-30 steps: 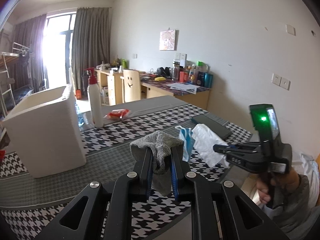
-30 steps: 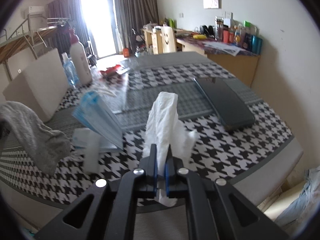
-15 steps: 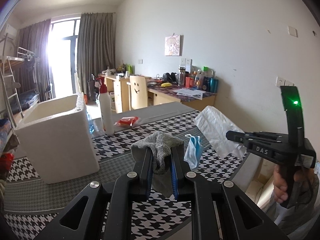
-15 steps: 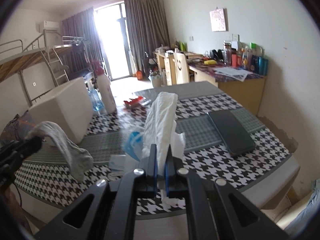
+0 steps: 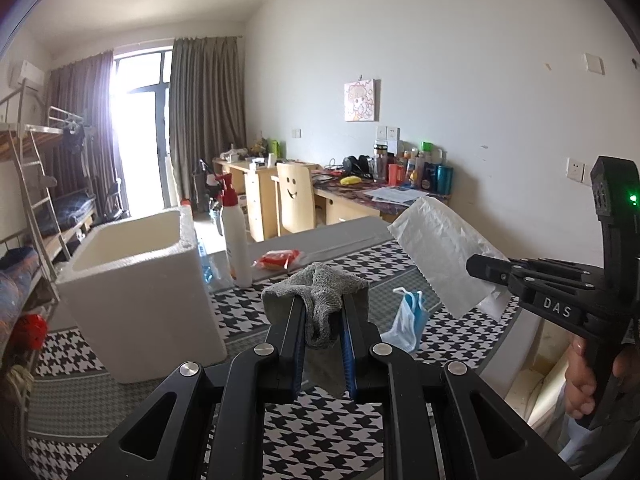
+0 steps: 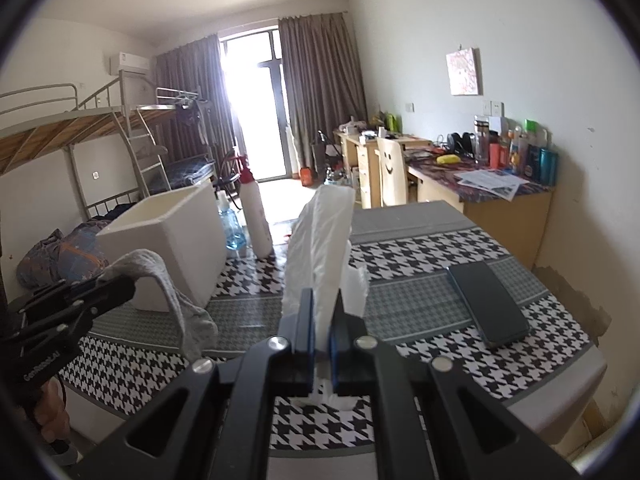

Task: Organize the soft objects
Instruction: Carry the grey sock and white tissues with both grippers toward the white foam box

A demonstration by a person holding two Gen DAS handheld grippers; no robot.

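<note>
My left gripper [image 5: 322, 309] is shut on a grey sock [image 5: 320, 288] that droops over its jaws above the houndstooth table [image 5: 320, 432]. In the right wrist view the same sock [image 6: 176, 300] hangs from that gripper at the left. My right gripper [image 6: 321, 312] is shut on a white crumpled tissue [image 6: 320, 236] held up over the table; the left wrist view shows this tissue [image 5: 444, 252] at the right, pinched by the right gripper [image 5: 474, 266]. A blue face mask [image 5: 406, 322] lies on the table between them. A white foam box [image 5: 136, 288] stands open-topped at the left.
A white spray bottle with a red top [image 5: 235, 236], a red packet [image 5: 278, 259] and a water bottle [image 6: 232, 228] stand beyond the box. A dark phone [image 6: 488, 306] lies at the table's right. A hand [image 5: 588, 380] holds the right gripper's handle. Desk, chair and bunk bed fill the background.
The right gripper has lifted the tissue up off the table. The blue mask, which hung by it, now lies on the table. The left gripper has kept its hold on the sock, hardly moving.
</note>
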